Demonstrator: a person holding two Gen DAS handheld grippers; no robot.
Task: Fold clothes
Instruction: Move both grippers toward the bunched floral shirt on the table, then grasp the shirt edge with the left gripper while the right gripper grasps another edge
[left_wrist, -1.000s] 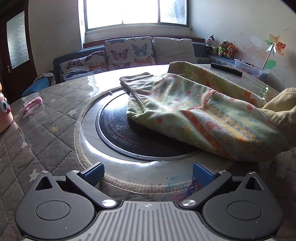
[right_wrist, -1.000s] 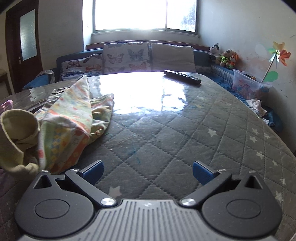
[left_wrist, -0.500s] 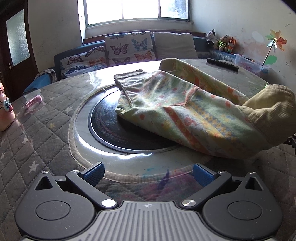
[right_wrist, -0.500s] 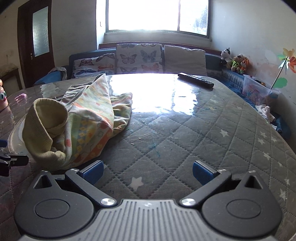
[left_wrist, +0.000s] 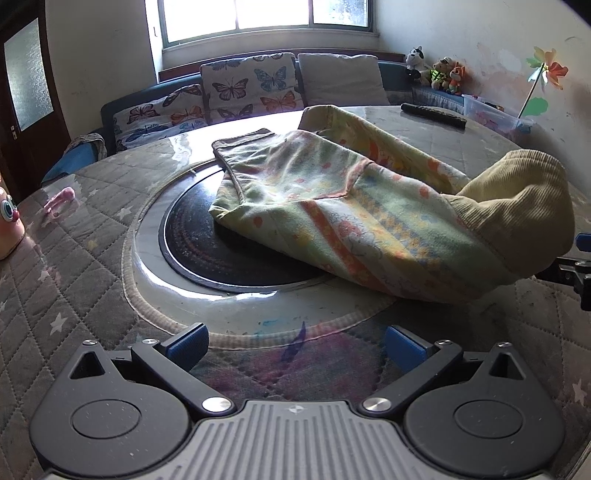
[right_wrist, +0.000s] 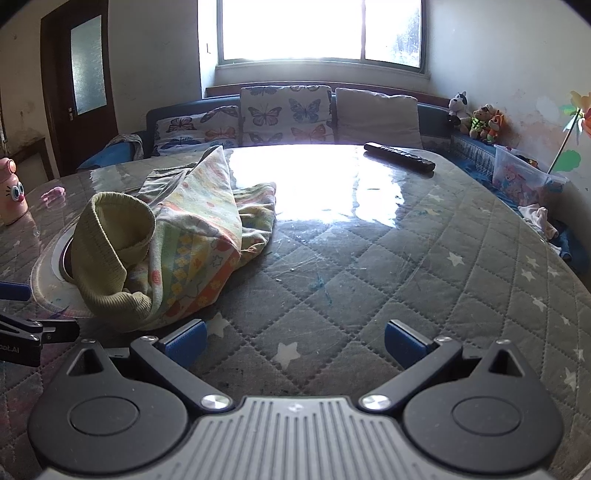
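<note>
1 patterned garment (left_wrist: 332, 206) with a ribbed yellow cuff (left_wrist: 524, 221) lies crumpled on the quilted bench (right_wrist: 406, 266), partly over the 1 dark round inset (left_wrist: 207, 240), with 1 remote control (right_wrist: 399, 156) well apart from it near the far edge. The 2 claws, the left claw (left_wrist: 295, 343) and the right claw (right_wrist: 293, 341), both hover with jaws apart and hold nothing. On the sofa sit 3 plush toys (right_wrist: 476, 118); the only writing is a partial mark on the left claw's body, possibly "ootAI".
</note>
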